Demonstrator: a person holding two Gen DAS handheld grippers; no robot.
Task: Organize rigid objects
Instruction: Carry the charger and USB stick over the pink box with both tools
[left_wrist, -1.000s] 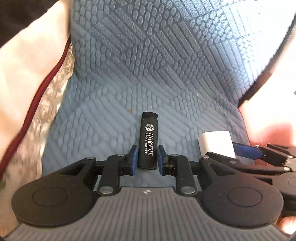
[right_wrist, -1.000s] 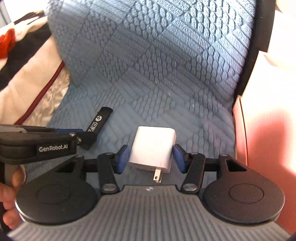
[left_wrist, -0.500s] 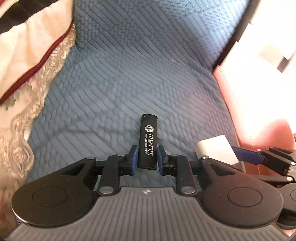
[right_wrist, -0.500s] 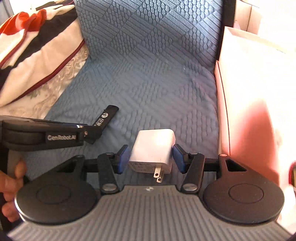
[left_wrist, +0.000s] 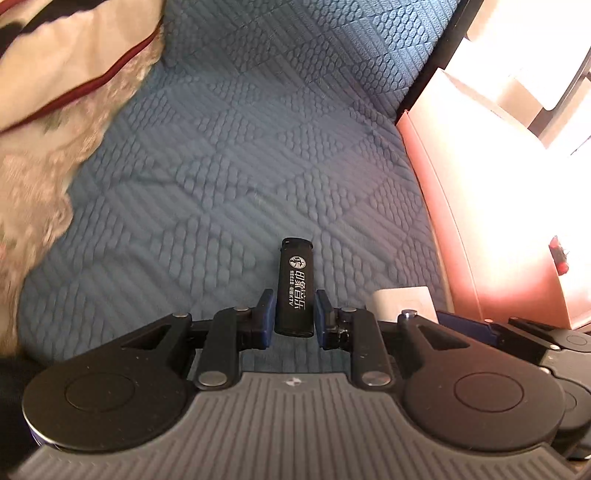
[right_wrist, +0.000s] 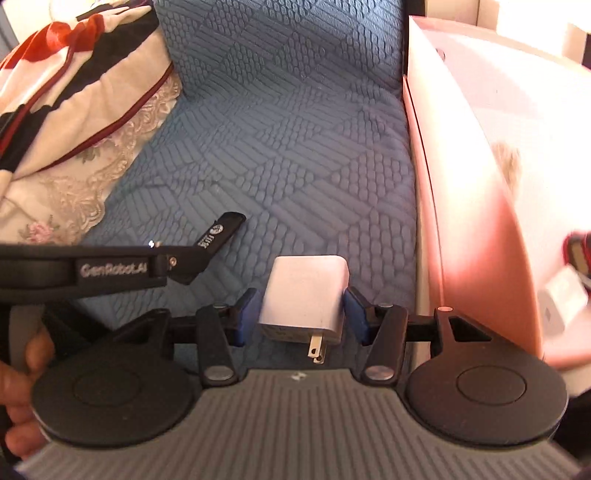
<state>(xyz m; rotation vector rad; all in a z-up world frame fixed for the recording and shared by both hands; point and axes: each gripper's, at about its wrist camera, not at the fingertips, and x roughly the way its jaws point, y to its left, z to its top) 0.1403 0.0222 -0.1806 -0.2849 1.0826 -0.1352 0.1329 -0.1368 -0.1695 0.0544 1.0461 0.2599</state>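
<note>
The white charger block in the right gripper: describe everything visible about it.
The white charger block is a small rounded-corner cube of smooth, matte-looking white plastic. Two flat metal prongs stick out of its near face toward the camera. The right gripper holds it by its two side faces between blue pads, above the blue quilted cushion. In the left wrist view only its top corner shows. A pink box stands to its right, apart from it.

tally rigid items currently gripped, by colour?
Black: 1, lighter in left gripper
White: 1, charger plug in right gripper
Total: 2
</note>
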